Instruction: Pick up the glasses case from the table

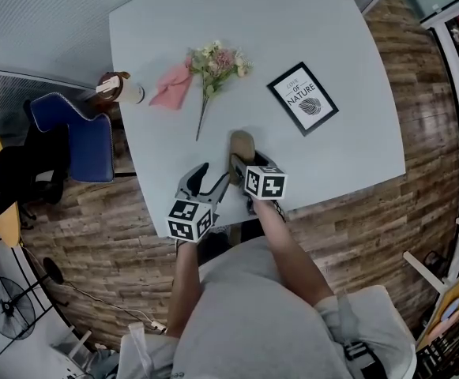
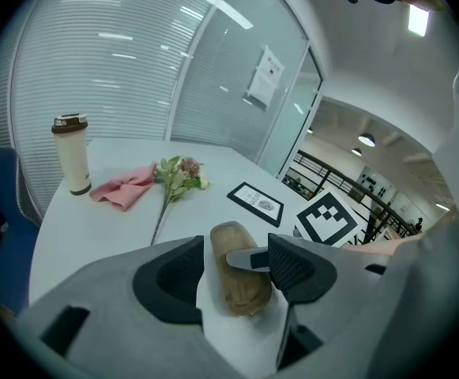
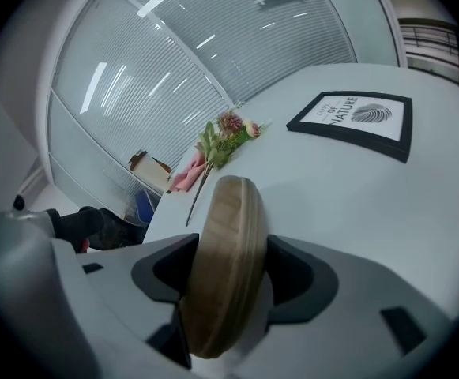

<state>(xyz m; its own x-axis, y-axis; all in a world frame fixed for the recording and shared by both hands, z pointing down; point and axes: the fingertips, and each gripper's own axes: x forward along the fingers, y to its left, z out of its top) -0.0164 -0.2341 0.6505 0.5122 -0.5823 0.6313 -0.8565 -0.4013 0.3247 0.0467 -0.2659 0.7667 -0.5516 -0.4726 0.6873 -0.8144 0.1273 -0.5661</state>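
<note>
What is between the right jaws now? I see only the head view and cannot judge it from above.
Observer: The case, as the right gripper view shows. The right gripper has it end-on, and its pads touch both sides.
Operator: Is it lifted already?
Observer: It seems not. In the left gripper view it lies on the table, with one right finger across it.
Operator: And the left gripper?
Observer: The left gripper has its jaws apart and empty in its own view; the case lies beyond them.
</note>
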